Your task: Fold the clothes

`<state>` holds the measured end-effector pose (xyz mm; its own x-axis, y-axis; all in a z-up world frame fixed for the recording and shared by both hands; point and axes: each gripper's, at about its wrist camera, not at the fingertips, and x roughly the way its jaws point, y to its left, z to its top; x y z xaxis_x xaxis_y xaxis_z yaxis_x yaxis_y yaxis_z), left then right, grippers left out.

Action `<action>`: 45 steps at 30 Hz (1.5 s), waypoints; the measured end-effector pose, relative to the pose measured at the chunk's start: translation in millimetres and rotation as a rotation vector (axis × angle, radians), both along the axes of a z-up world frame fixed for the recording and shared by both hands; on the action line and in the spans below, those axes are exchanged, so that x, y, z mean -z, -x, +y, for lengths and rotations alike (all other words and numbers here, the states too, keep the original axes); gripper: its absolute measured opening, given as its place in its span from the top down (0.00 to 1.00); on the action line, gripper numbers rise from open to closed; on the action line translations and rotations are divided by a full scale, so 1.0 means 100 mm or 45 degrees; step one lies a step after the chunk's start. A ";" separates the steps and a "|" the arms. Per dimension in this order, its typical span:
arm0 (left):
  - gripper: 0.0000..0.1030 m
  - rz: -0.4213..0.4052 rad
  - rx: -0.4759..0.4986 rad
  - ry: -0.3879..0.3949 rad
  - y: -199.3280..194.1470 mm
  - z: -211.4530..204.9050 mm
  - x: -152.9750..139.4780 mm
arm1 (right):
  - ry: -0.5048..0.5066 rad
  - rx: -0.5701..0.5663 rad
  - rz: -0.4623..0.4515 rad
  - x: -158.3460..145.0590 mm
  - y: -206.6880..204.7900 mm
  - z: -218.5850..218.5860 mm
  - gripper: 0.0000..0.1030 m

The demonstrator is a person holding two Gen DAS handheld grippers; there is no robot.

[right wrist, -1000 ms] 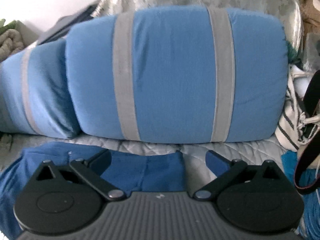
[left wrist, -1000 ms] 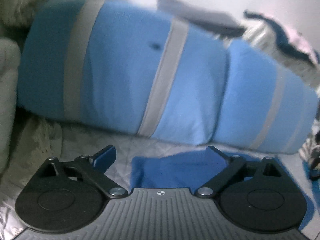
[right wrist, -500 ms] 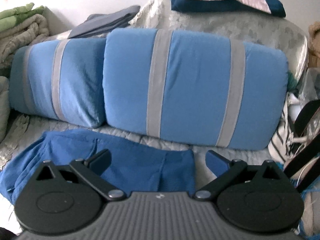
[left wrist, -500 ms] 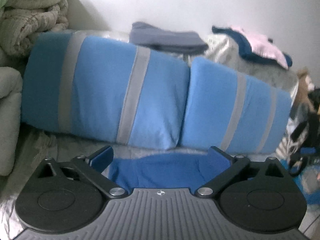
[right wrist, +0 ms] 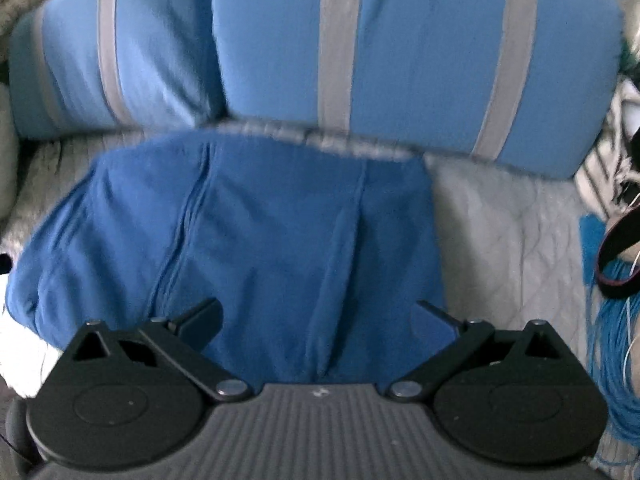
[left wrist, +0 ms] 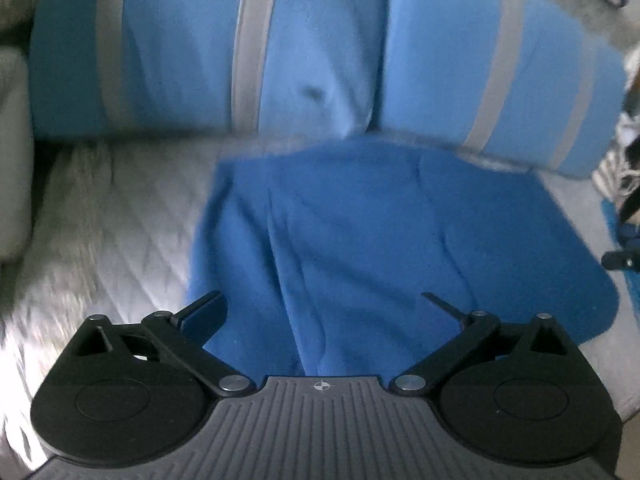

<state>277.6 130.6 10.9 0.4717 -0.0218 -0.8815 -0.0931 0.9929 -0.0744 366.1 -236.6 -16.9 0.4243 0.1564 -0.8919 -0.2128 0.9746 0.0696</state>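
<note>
A royal-blue garment [left wrist: 380, 240] lies spread and wrinkled on the grey quilted seat [left wrist: 120, 232], its far edge near the cushions. My left gripper [left wrist: 320, 306] hovers open over the garment's near part, closer to its left edge, with nothing between the fingers. In the right wrist view the same garment [right wrist: 260, 240] fills the middle. My right gripper [right wrist: 318, 308] is open above its near right portion, the right fingertip near the garment's right edge. Both views are motion-blurred.
Two light-blue cushions with grey stripes [left wrist: 208, 48] [right wrist: 420, 60] lean against the back. A pale armrest [left wrist: 12, 152] bounds the left. At the right are a striped bag [right wrist: 612, 152], a dark strap [right wrist: 616, 240] and blue cord [right wrist: 616, 340].
Both grippers have tilted downward toward the seat, so the blue garment now fills the views and the wall and stacked clothes have left the frame. Both stayed open.
</note>
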 end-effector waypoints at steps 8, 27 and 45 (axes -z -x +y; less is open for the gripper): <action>0.00 0.113 0.080 -0.129 0.08 -0.02 0.91 | 0.090 -0.012 0.175 0.85 0.04 0.16 0.00; 0.00 -0.087 0.086 -0.012 0.47 0.18 0.99 | 0.080 -0.106 0.075 1.30 0.24 0.19 0.01; 0.00 0.009 0.113 -0.092 0.53 -0.62 0.94 | 0.112 -0.076 0.049 1.20 0.27 0.22 0.01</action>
